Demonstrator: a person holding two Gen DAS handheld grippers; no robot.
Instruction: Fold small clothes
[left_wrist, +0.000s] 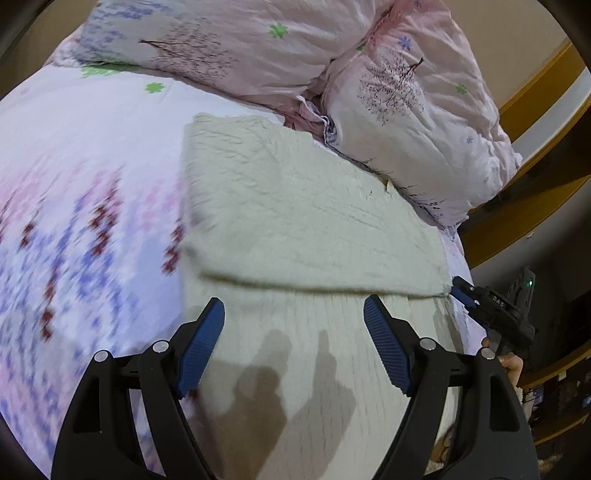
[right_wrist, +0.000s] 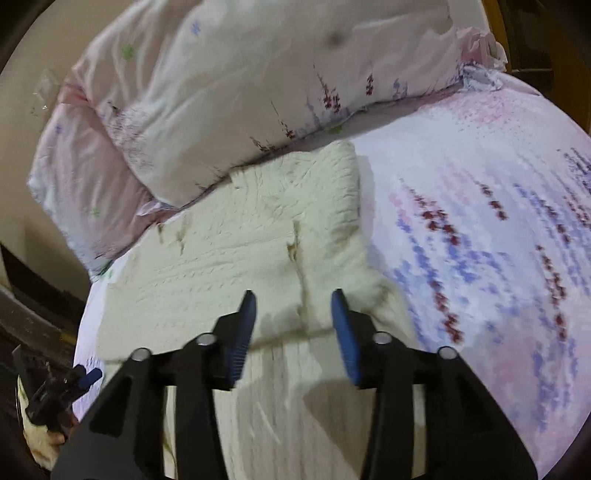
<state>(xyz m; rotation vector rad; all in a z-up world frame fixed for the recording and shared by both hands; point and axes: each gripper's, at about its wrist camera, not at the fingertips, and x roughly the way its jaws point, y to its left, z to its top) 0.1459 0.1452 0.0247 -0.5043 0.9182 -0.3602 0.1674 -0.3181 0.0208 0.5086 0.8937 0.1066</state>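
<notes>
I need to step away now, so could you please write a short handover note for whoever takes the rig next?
Left hand-held gripper: open, empty, over the near part of the cream sweater.
Right hand-held gripper: open, empty, over the sweater's folded edge.
Sweater lies on the floral bedsheet, its far end against the pillows.
Done: one part is folded over the rest, leaving a thick edge across the middle.
Left: probably fold it again into a smaller bundle and smooth it.
</notes>
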